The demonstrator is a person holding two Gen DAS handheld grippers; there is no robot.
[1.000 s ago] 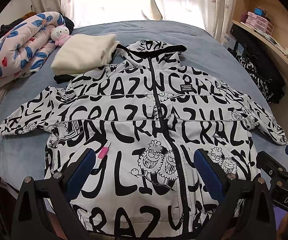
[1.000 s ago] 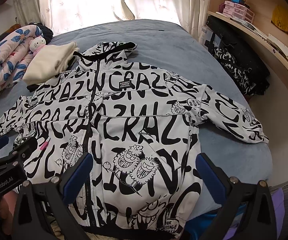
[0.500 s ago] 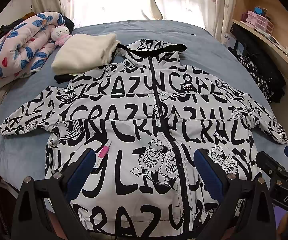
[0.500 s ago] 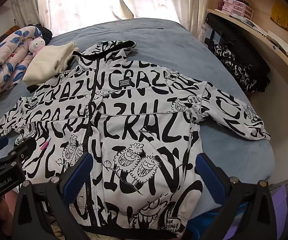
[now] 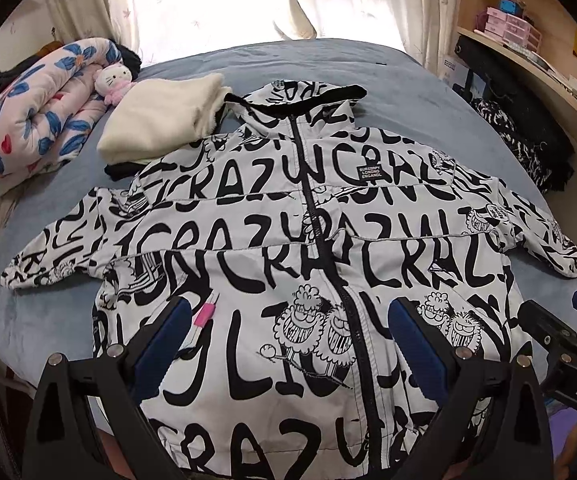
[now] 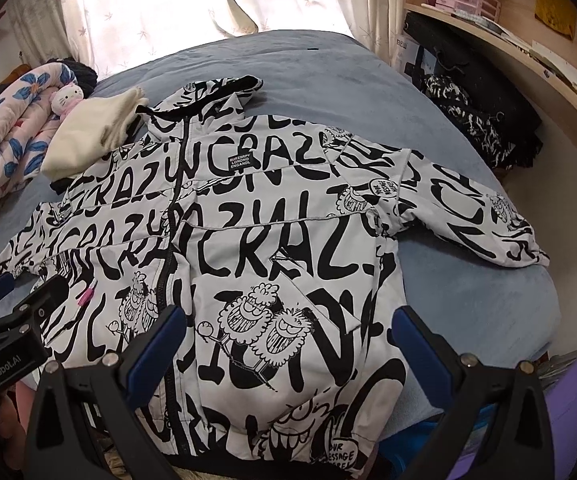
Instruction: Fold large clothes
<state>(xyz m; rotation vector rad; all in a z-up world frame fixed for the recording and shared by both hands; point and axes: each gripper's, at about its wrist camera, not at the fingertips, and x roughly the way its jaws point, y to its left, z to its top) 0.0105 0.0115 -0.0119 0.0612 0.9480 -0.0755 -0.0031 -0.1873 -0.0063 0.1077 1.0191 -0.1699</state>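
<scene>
On the bed [image 5: 428, 92]:
Hidden: jacket [image 5: 288, 240] hem cut off beneath my hand-held grippers.
Axis: hood points away, toward the window.
Left hand-held gripper [image 5: 288, 344]: wide open, empty.
Right hand-held gripper [image 6: 288, 344]: wide open, empty.

Blue-grey bed [image 5: 428, 92] carries spread jacket [image 5: 288, 240], cream blanket [image 5: 160, 120], floral quilt [image 5: 28, 116].

On the one bed [image 5: 428, 92] lay one printed jacket [image 5: 288, 248], one folded cream blanket [image 5: 160, 124], one rolled floral quilt [image 5: 28, 112] and one plush cat [image 5: 110, 80] — with two grippers over it, the left [image 5: 288, 344] and the right [image 6: 288, 344] — and one pink clip [image 5: 203, 314] on the jacket.
</scene>
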